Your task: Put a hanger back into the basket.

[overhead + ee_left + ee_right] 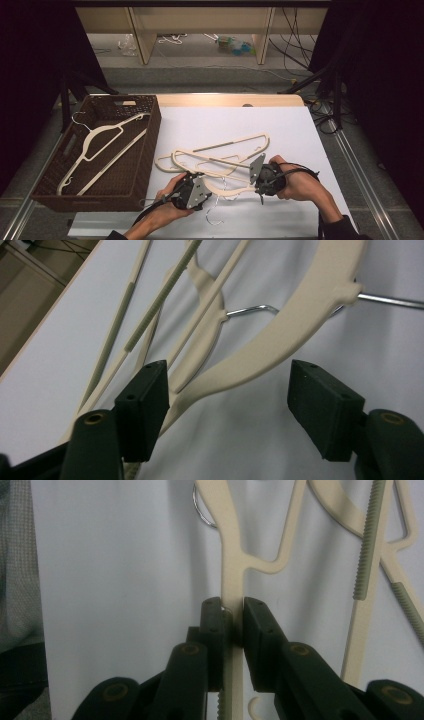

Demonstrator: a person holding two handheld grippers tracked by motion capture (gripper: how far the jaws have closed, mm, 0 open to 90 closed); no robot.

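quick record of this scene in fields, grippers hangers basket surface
left gripper: open, jaws either side of a cream hanger arm
right gripper: shut on hanger bar
hanger pile: tangled cream hangers on the white sheet
basket: dark wicker, left of the pile, with one hanger inside

Matt cream plastic hangers point(220, 160) with shiny metal hooks, woven wicker basket point(145, 165), matt white tabletop point(280, 130)
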